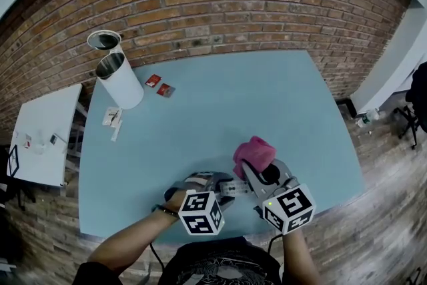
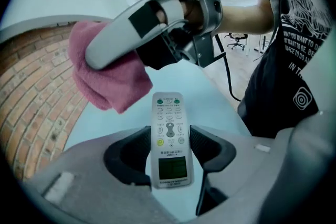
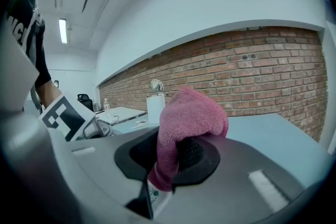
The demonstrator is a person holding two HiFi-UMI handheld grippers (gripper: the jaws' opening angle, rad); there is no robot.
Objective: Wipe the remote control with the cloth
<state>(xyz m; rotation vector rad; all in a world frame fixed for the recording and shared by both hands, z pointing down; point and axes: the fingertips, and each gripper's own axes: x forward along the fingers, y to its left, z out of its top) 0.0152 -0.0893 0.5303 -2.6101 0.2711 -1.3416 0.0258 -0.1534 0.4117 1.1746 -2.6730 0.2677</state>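
Seen from the head camera, 2 devices meet at the lower centre of the frame, above a light blue tabletop (image 1: pixel 220 103). The left hand-held gripper (image 1: pixel 208 185) is clamped on a slim white plastic remote control (image 2: pixel 169 136), its pads pressing the 2 long edges just above the small screen, buttons facing up. The right hand-held gripper (image 1: pixel 260 171) is closed tightly on a bunched pink terry cloth (image 3: pixel 191 113), which bulges past its jaws. In the left gripper view the cloth hangs just beside the remote's far end, to the upper left; contact cannot be confirmed.

The wipe likely goes best if the left grip stays firm while the cloth's loose bulge is laid flat on the button face and drawn lengthwise. Pressure should be light, so the remote does not pivot. The strip under the pads probably needs a regrip.
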